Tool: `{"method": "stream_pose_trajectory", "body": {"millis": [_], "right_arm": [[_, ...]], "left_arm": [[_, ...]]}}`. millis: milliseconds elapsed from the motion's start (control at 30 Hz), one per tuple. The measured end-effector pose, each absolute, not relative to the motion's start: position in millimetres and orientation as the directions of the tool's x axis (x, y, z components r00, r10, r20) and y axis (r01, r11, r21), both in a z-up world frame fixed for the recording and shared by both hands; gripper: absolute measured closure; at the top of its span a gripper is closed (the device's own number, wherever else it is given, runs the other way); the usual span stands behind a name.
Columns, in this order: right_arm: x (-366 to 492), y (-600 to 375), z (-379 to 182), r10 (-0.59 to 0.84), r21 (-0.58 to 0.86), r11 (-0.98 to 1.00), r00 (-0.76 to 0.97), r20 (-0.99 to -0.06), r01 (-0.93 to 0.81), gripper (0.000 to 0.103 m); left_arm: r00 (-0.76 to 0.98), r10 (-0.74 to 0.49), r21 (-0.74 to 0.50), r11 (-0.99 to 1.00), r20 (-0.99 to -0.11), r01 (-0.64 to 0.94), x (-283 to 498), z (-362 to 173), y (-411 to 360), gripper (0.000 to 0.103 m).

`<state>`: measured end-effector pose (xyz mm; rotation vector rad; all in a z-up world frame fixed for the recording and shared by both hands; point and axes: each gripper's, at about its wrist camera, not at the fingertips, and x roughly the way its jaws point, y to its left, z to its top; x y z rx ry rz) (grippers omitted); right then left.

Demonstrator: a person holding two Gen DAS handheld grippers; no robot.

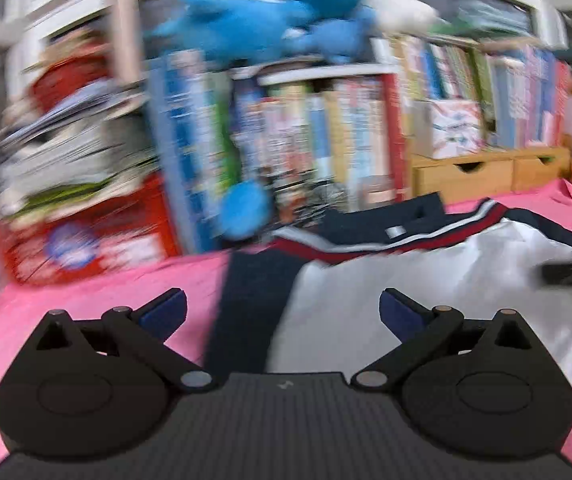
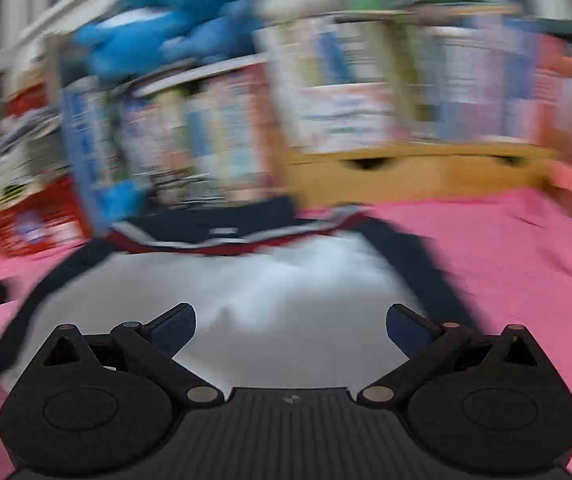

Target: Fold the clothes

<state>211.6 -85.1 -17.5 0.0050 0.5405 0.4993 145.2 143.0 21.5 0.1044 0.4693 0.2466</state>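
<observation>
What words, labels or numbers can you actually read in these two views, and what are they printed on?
None can be read.
Book spines on the bookshelf: colourful print, too blurred to read.
Red box at the left, with a round blue and white emblem: blurred, unreadable.
Small grey tag on the collar of the white and navy garment: no legible text.
Small mark on each gripper body: a logo, not lettering.

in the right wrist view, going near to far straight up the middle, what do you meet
right hand-held gripper, open → white and navy shirt → its red-striped collar → books → blue plush toy
</observation>
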Motion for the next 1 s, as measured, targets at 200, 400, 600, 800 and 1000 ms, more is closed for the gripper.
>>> {"method": "stream_pose_trajectory", "body": {"millis": [200,400,600,800,1000], "right_arm": [[267.5,-24.5,-51.1,0.288,-0.085,0.902,0.736,-0.613,-0.424,0.000],[290.4,-63.9,-62.8,0.316,0.110,0.943,0.747,-0.584,-0.314,0.000],[287.7,-36.1,-67.4,0.201,-0.052,0.954,0.756,-0.622,-0.297,0.000],[295.3,-42.0,-67.0,0.211,-0.037,0.953,0.751,-0.626,-0.299,0.000],[295.2,-42.5,-66.9,0.213,-0.031,0.954,0.749,-0.628,-0.298,0.000]], "left_arm": [[0.753,0.409,0.323,0.907,-0.516,-0.271,233.1,-31.3,139.8,0.000],[0.726,0.285,0.058,0.945,-0.626,-0.321,232.0,-47.1,197.2,0.000],[0.719,0.285,0.061,0.945,-0.634,-0.321,218.5,-70.4,198.5,0.000],[0.716,0.252,0.010,0.946,-0.651,-0.324,210.7,-79.8,207.1,0.000],[0.714,0.233,-0.020,0.945,-0.660,-0.327,214.6,-78.4,210.5,0.000]]}}
